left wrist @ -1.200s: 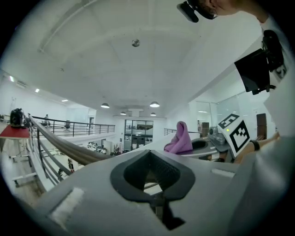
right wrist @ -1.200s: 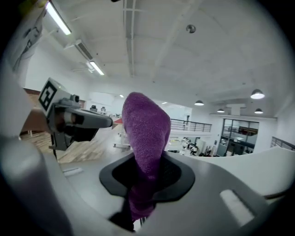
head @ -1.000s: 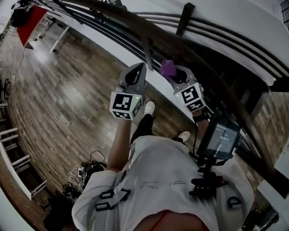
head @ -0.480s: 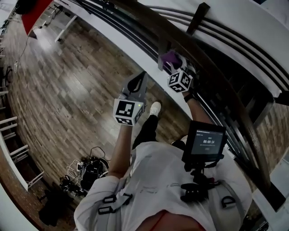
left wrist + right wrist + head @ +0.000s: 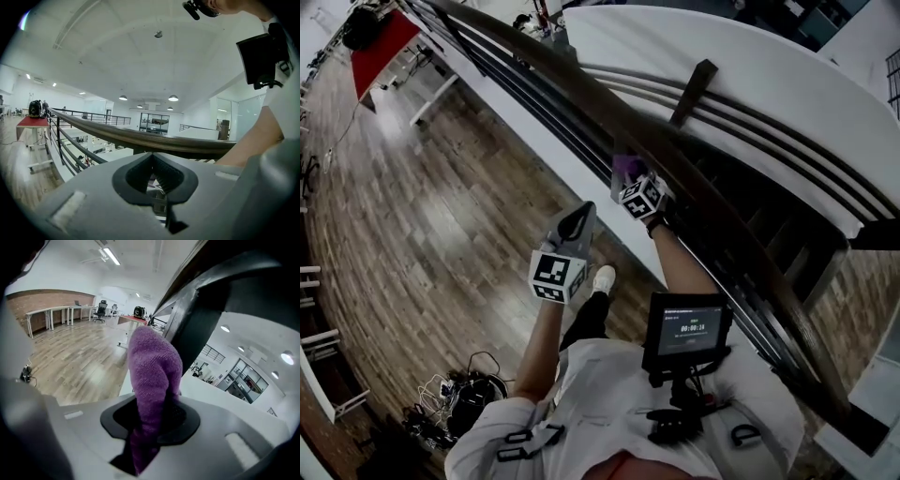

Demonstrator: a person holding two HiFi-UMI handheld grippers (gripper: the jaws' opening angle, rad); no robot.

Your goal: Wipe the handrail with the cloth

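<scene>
Handrail runs diagonally upper left to lower right above black railing bars and wood floor, purple cloth at its near side, pinched in right tool whose jaws are opening; left tool closed, empty, just beside.

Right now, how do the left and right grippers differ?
The left gripper is shut and empty; the right gripper has the purple cloth between its opening jaws. The left gripper sits back from the handrail; the right gripper is up close beside it. Both carry marker cubes.
</scene>
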